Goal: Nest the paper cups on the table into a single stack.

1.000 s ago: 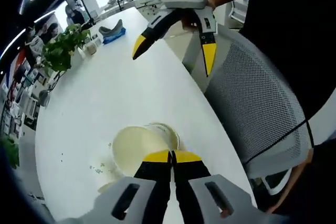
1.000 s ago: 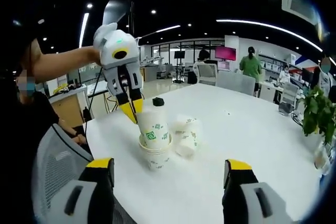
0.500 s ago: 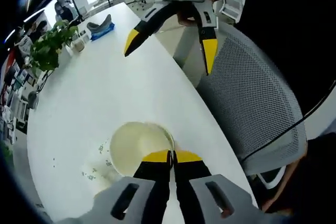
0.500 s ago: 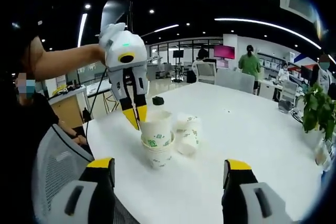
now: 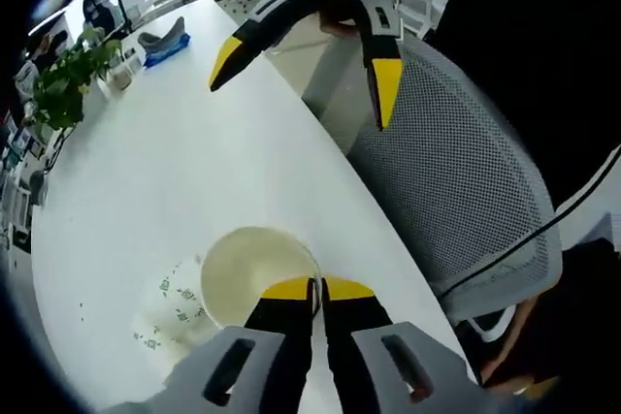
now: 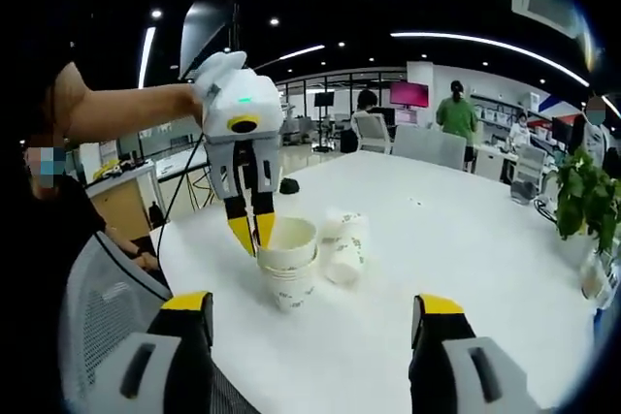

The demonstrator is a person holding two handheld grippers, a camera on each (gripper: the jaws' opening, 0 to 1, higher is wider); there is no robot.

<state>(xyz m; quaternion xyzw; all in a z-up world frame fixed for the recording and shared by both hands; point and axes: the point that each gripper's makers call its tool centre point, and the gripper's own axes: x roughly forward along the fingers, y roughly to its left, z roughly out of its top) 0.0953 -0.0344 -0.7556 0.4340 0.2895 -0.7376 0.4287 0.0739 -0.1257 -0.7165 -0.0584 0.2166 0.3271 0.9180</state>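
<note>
A short stack of white paper cups (image 6: 289, 276) with green marks stands near the table's edge. My left gripper (image 6: 248, 231) is shut on the rim of the top cup (image 6: 288, 242), which sits deep in the stack. From above, that cup's cream inside (image 5: 250, 271) lies just ahead of my left gripper (image 5: 315, 288). Another cup (image 6: 344, 247) lies on its side against the stack, also visible as a cup (image 5: 163, 303) beside the left jaws. My right gripper (image 6: 312, 305) is open, held back from the stack, and appears as the right gripper (image 5: 306, 75) high in the left gripper view.
The white table (image 6: 456, 259) stretches far behind the cups. A grey mesh chair (image 5: 456, 191) stands at the table's edge by the person. A small black object (image 6: 288, 185) lies behind the stack. A potted plant (image 6: 582, 203) and people are farther off.
My left gripper has come down with the top cup, which was raised above the stack and now sits nested in it. The right gripper has stayed open and back.
</note>
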